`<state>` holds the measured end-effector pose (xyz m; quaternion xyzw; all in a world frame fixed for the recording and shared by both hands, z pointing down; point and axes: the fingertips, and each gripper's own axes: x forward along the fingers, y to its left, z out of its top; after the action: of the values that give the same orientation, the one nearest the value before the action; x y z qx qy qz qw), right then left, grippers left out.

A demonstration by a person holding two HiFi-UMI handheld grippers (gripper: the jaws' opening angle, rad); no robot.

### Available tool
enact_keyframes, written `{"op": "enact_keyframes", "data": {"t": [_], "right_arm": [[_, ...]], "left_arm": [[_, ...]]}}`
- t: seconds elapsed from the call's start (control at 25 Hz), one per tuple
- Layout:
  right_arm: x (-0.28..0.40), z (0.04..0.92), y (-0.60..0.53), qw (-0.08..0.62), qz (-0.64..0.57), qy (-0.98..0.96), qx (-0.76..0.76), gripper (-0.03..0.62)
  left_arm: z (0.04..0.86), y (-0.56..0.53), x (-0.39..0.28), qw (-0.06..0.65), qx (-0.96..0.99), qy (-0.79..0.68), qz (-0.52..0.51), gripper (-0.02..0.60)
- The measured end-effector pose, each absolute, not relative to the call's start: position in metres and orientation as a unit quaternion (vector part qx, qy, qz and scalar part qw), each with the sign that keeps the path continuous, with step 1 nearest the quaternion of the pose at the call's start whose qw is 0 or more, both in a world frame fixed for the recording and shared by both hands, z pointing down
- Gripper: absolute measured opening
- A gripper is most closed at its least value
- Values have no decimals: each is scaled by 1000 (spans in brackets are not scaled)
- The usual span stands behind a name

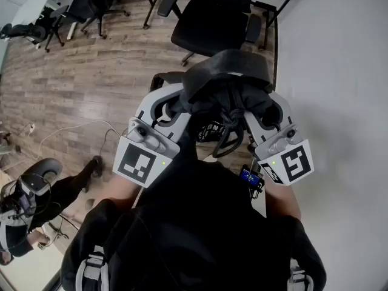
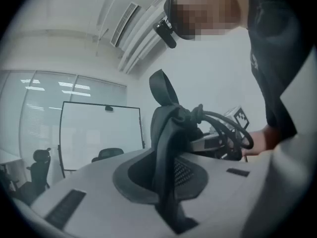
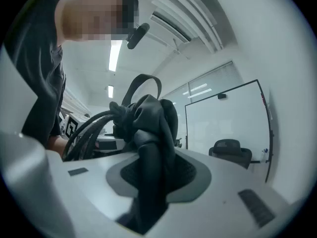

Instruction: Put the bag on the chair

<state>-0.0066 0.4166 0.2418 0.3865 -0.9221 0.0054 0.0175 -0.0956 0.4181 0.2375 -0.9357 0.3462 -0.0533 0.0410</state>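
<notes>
Holding limp black fabric bag (image 1: 225, 80) aloft, well short of black swivel office chair (image 1: 209, 24) ahead; left gripper (image 2: 166, 182) and right gripper (image 3: 148, 182) each clamped on a fold. Probably mid-carry; next: bring over chair, lower, part jaws.

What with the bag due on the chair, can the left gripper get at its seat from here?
Probably yes: the left gripper, shut on the bag, faces the chair, and nothing visible stands between them.
</notes>
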Motion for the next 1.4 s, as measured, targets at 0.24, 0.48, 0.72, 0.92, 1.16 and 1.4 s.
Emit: {"op": "enact_keyframes", "data": {"t": [0.24, 0.48, 0.72, 0.92, 1.16, 1.4], "right_arm": [[-19, 217, 535, 26, 4, -916, 400, 101], [-15, 212, 589, 22, -5, -914, 405, 101], [-14, 209, 588, 19, 4, -912, 409, 107], [-23, 206, 580, 22, -3, -913, 408, 109], [-46, 199, 612, 29, -19, -913, 406, 108], [-48, 213, 550, 32, -19, -912, 408, 108]], "left_arm": [[215, 537, -117, 22, -932, 360, -43, 34], [208, 592, -114, 37, -932, 358, -42, 34], [201, 589, -113, 48, -927, 370, -43, 34], [195, 578, -123, 54, -925, 374, -39, 34], [189, 609, -145, 48, -925, 376, -18, 34], [206, 549, -146, 36, -929, 368, -22, 34]]}}
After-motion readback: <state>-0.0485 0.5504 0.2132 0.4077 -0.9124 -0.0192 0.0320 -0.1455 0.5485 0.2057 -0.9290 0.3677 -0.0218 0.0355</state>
